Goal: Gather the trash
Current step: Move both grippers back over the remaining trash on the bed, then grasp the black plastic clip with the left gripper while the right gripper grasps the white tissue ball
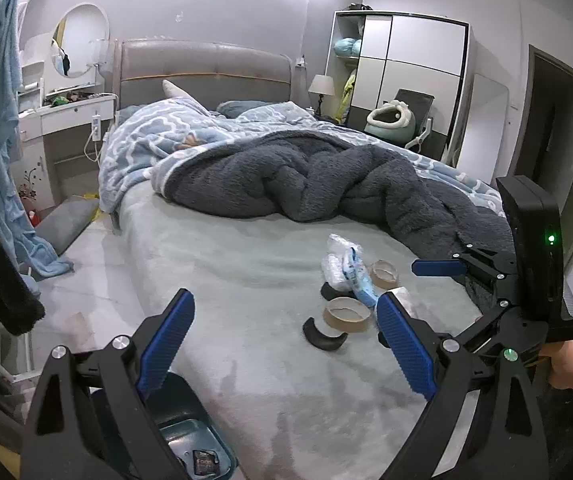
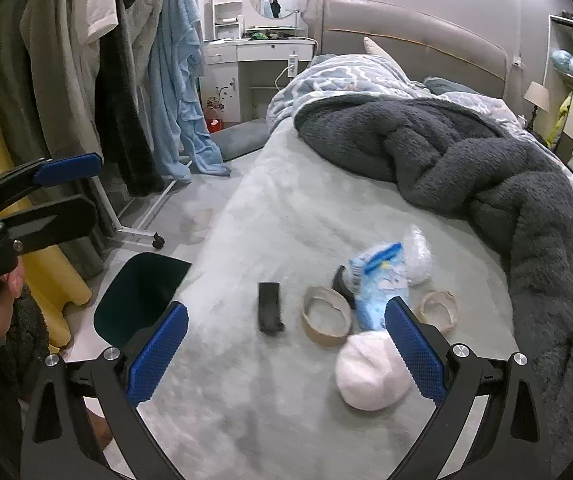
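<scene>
Trash lies on the pale grey bed sheet (image 2: pixel 286 208): two cardboard tape rolls (image 2: pixel 326 322) (image 2: pixel 440 310), a flat black piece (image 2: pixel 269 314), a curved black piece (image 2: pixel 342 284), a blue-and-white wrapper (image 2: pixel 380 284), clear plastic (image 2: pixel 418 256) and a white wad (image 2: pixel 370 372). My right gripper (image 2: pixel 286 306) is open just short of this pile, its right finger over the wad's edge. My left gripper (image 1: pixel 285 302) is open too, hovering left of a tape roll (image 1: pixel 346 314) and a curved black piece (image 1: pixel 324 338). A dark teal bin (image 2: pixel 142 296) stands on the floor beside the bed, below the left gripper.
A dark grey fleece blanket (image 1: pixel 326 184) and a blue patterned duvet (image 1: pixel 154 140) are heaped further up the bed. A clothes rack (image 2: pixel 86 60) with hanging garments stands left of the bin. A dressing table (image 1: pixel 70 112), a wardrobe (image 1: pixel 406 64) and a door (image 1: pixel 546 120) line the walls.
</scene>
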Tool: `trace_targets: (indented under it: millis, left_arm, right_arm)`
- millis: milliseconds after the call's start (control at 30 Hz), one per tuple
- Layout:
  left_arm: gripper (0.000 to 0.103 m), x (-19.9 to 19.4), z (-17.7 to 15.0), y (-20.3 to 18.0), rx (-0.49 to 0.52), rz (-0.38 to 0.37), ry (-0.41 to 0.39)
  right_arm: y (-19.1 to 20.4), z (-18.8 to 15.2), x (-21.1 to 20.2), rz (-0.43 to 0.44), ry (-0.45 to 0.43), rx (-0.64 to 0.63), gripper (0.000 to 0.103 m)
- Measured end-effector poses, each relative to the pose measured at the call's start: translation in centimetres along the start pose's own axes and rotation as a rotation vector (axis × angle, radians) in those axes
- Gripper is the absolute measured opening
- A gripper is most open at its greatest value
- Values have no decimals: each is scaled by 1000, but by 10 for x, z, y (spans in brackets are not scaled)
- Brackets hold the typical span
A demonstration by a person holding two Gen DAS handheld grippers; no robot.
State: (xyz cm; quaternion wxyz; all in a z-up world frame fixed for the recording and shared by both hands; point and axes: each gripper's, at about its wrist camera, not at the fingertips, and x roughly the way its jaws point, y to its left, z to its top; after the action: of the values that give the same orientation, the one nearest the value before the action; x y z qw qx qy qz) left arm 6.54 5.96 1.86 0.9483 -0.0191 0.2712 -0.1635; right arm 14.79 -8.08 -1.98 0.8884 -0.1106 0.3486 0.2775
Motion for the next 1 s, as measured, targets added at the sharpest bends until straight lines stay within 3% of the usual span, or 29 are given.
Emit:
trace_targets:
  millis: [467, 767, 1000]
  left_arm:
    - [94, 38, -7, -8, 13, -66, 57]
    - [94, 68, -16, -16, 71, -147, 112]
    - [90, 94, -29, -23, 128, -171, 174]
  right_arm:
    - [-42, -29, -7, 3, -6, 38, 100]
    - [-68, -40, -7, 51, -27, 94, 100]
    - [-79, -49, 11, 93, 6, 126, 100]
